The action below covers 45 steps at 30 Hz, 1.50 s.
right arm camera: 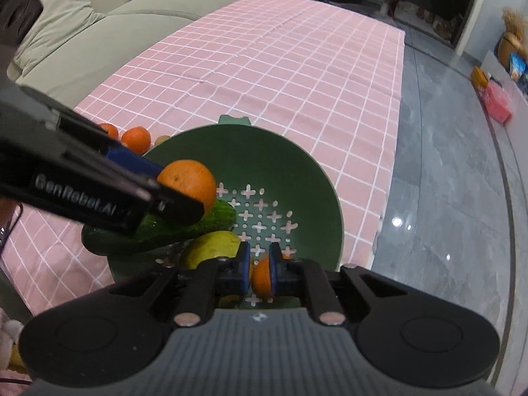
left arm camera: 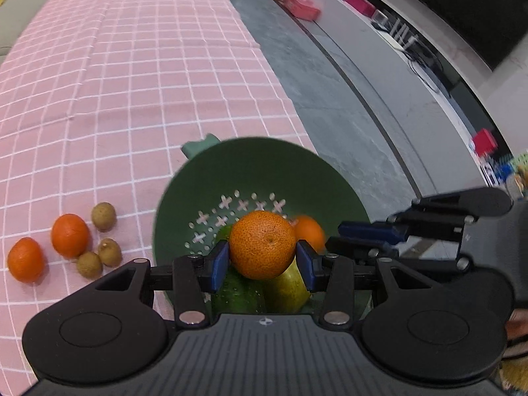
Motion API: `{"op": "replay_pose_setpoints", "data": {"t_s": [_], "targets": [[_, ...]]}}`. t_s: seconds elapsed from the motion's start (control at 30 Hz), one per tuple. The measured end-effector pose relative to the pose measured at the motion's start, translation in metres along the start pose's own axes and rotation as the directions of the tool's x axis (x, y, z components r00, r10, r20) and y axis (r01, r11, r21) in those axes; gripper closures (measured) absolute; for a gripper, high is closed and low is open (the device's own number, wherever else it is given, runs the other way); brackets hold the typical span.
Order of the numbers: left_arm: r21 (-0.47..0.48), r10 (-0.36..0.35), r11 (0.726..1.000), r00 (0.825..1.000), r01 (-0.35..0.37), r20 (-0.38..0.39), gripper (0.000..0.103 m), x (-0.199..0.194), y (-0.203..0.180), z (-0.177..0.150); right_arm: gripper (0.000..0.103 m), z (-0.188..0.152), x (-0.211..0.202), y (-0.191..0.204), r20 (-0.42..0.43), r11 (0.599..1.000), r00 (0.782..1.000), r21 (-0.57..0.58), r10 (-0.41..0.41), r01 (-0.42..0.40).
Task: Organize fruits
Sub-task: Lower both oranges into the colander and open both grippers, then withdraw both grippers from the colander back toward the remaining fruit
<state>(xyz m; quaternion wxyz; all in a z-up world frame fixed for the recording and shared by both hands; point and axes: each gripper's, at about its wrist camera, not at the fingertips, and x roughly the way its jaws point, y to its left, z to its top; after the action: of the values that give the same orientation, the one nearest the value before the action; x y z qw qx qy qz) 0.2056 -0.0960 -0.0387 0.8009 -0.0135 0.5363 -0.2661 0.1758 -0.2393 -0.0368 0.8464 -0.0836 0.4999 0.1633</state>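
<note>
Fruit loose on the pink checked cloth (left arm camera: pixel 132 66) at far left of the left wrist view: two small oranges (left arm camera: pixel 70 235) side by side, and just right of them four brown longan-like fruits (left arm camera: pixel 103 216) in a loose cluster, some touching. Next to the right, the green colander (left arm camera: pixel 257 165) sits on the cloth near its edge, with cross-shaped and round holes in its floor and a paler green tab at the far rim. Inside it — a cucumber (left arm camera: pixel 237 293), a yellow-green pear (left arm camera: pixel 290 288) touching the cucumber, and a small orange (left arm camera: pixel 310 232) towards the right wall. Left gripper (left arm camera: pixel 262 259) is over the colander, its blue pads pressed on either side of a pebbly-skinned orange (left arm camera: pixel 262 244); this fruit is held clear above the cucumber and pear. Right of that, the right gripper (left arm camera: pixel 373 234) reaches in over the colander's right rim, seen side-on. In the right wrist view the right gripper (right arm camera: pixel 259 270) has its blue pads brought nearly together, and the narrow gap shows a strip of the small orange (right arm camera: pixel 262 275); whether the fruit is pinched or lies in the bowl behind the pads, the view does not settle. Grey floor (left arm camera: pixel 346 115) lies beyond the cloth's edge on the right, and a sofa (right arm camera: pixel 99 33) stands behind the cloth.
</note>
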Motion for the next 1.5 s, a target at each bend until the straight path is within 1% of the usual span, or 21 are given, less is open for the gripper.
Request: {"op": "replay_pose_setpoints", "data": {"t_s": [0.1, 0.13, 0.17, 0.23, 0.3, 0.5, 0.53, 0.57, 0.6, 0.7, 0.77, 0.93, 1.0, 1.03, 1.07, 1.33, 1.37, 1.5], "targets": [[-0.004, 0.006, 1.000, 1.000, -0.006, -0.009, 0.053, 0.002, -0.002, 0.002, 0.091, -0.002, 0.000, -0.005, -0.003, 0.999, 1.000, 0.035, 0.016, -0.016], [-0.001, 0.013, 1.000, 1.000, -0.013, -0.011, 0.053, 0.003, -0.003, 0.003, 0.086, -0.002, 0.000, -0.006, -0.005, 0.999, 1.000, 0.041, 0.018, -0.018], [0.004, 0.018, 1.000, 1.000, -0.018, -0.012, 0.053, 0.005, -0.005, 0.004, 0.084, -0.003, 0.001, -0.006, -0.006, 0.999, 1.000, 0.043, 0.016, -0.015], [0.014, 0.021, 1.000, 1.000, -0.021, -0.013, 0.053, 0.011, -0.008, 0.006, 0.084, -0.004, 0.002, -0.004, -0.006, 0.999, 1.000, 0.036, 0.013, -0.013], [0.018, 0.022, 1.000, 0.999, -0.022, -0.025, 0.053, 0.018, -0.011, 0.006, 0.081, -0.006, 0.003, -0.003, -0.008, 0.999, 1.000, 0.032, 0.017, -0.017], [0.063, 0.068, 0.996, 0.997, -0.066, -0.034, 0.053, 0.026, -0.023, 0.007, 0.080, -0.011, 0.009, -0.002, -0.029, 0.999, 0.999, 0.033, 0.017, -0.017], [0.062, 0.069, 0.996, 0.997, -0.067, -0.034, 0.053, 0.026, -0.022, 0.007, 0.078, -0.011, 0.009, -0.002, -0.030, 0.999, 0.999, 0.036, 0.017, -0.016], [0.055, 0.068, 0.996, 0.997, -0.066, -0.034, 0.053, 0.026, -0.022, 0.007, 0.073, -0.012, 0.009, -0.002, -0.029, 0.999, 0.999, 0.039, 0.015, -0.014], [0.049, 0.067, 0.997, 0.997, -0.065, -0.035, 0.053, 0.027, -0.021, 0.007, 0.071, -0.012, 0.009, -0.002, -0.028, 0.999, 1.000, 0.041, 0.014, -0.013], [0.042, 0.052, 0.998, 0.998, -0.050, -0.026, 0.045, 0.023, -0.021, 0.007, 0.070, -0.012, 0.007, 0.001, -0.025, 0.999, 1.000, 0.036, 0.012, -0.011], [0.043, 0.036, 0.998, 0.999, -0.035, -0.014, 0.043, 0.020, -0.023, 0.006, 0.068, -0.011, 0.006, 0.003, -0.022, 1.000, 1.000, 0.029, 0.007, -0.006], [0.065, 0.054, 0.996, 0.998, -0.055, 0.023, 0.042, 0.006, -0.031, 0.004, 0.066, -0.013, -0.001, 0.009, -0.016, 1.000, 1.000, 0.005, -0.022, 0.022], [0.060, 0.054, 0.997, 0.998, -0.056, 0.039, 0.042, -0.002, -0.033, 0.003, 0.057, -0.013, -0.005, 0.011, -0.007, 0.999, 0.999, 0.008, -0.036, 0.036], [0.056, 0.052, 0.997, 0.997, -0.055, 0.048, 0.042, -0.008, -0.034, 0.002, 0.048, -0.014, -0.008, 0.012, 0.001, 0.999, 0.999, 0.012, -0.045, 0.045], [0.054, 0.053, 0.997, 0.997, -0.056, 0.058, 0.042, -0.012, -0.034, 0.000, 0.045, -0.014, -0.011, 0.014, 0.011, 0.998, 0.999, 0.020, -0.053, 0.053], [0.043, 0.100, 0.993, 0.986, -0.107, 0.135, 0.041, -0.050, -0.034, -0.015, 0.038, -0.017, -0.034, 0.026, 0.071, 0.993, 0.994, 0.089, -0.084, 0.077], [0.040, 0.106, 0.993, 0.984, -0.113, 0.146, 0.041, -0.056, -0.034, -0.018, 0.036, -0.018, -0.037, 0.028, 0.085, 0.992, 0.993, 0.101, -0.084, 0.075], [0.015, 0.139, 0.989, 0.974, -0.144, 0.181, 0.041, -0.074, -0.029, -0.028, 0.036, -0.021, -0.048, 0.039, 0.147, 0.988, 0.987, 0.144, -0.068, 0.047]]}}
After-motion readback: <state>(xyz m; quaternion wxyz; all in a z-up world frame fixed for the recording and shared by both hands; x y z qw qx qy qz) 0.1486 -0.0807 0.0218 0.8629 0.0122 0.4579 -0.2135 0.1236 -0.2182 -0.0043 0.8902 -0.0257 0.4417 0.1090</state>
